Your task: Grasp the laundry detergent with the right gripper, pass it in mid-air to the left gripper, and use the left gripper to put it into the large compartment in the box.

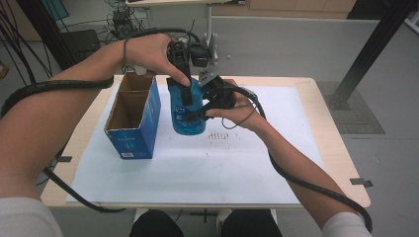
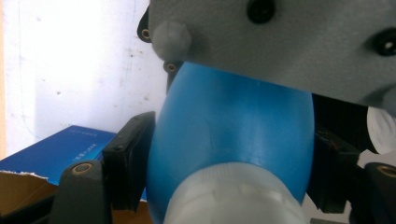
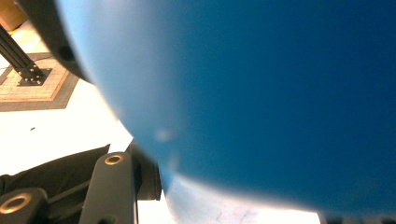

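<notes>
A blue plastic bottle (image 1: 188, 116) with a whitish cap (image 2: 233, 196) is upright over the white sheet, just right of the box. My left gripper (image 1: 184, 94) comes down from above. In the left gripper view its black pads (image 2: 135, 158) press both sides of the bottle (image 2: 233, 126) below the cap. My right gripper (image 1: 206, 106) grips the bottle from the right side. In the right gripper view the bottle's blue wall (image 3: 261, 93) sits very close, with one black finger (image 3: 114, 186) against it. Whether the bottle's base touches the sheet I cannot tell.
An open blue cardboard box (image 1: 133, 118) with a divider stands at the left of the white sheet (image 1: 222, 168) on the wooden table (image 1: 336, 148). The right gripper's grey plate (image 2: 289, 42) hangs above the bottle. A black post foot (image 3: 28, 70) stands on the floor beyond.
</notes>
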### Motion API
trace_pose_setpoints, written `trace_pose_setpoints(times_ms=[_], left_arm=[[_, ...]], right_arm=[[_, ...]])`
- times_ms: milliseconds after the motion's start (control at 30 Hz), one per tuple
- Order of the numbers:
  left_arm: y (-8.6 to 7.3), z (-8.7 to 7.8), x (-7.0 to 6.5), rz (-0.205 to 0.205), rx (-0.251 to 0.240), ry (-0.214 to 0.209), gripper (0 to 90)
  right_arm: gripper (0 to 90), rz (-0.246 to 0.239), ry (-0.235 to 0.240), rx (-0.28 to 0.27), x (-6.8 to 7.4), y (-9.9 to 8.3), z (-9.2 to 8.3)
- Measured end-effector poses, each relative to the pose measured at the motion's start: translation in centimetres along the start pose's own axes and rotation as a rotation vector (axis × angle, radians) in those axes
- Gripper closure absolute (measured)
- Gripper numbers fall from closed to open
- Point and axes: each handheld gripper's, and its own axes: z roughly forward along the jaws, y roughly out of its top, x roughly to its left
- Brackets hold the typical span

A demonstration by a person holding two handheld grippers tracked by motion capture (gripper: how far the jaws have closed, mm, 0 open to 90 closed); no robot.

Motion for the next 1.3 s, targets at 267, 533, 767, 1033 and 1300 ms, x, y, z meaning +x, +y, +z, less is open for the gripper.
trace_pose_setpoints(times_ms=[267,533,767,1033,1300], left_arm=[[0.07,0.05,-0.12,0.012,0.006,0.001,34.8],[0.17,0.16,-0.20,0.021,0.009,0.007,35.2],[0.27,0.17,-0.18,0.022,0.012,0.008,35.3],[0.35,0.28,-0.12,0.025,0.018,0.008,35.3],[0.45,0.40,-0.13,0.027,0.019,0.012,35.4]], right_arm=[[43.7,0.003,0.003,-0.002,0.09,-0.08,0.01],[43.6,0.003,0.003,-0.002,0.12,-0.29,0.02],[43.6,0.017,0.003,0.004,0.18,-0.36,-0.09],[43.5,0.005,0.001,-0.004,0.02,-0.44,0.02],[43.4,0.001,-0.002,-0.004,-0.08,-0.63,0.04]])
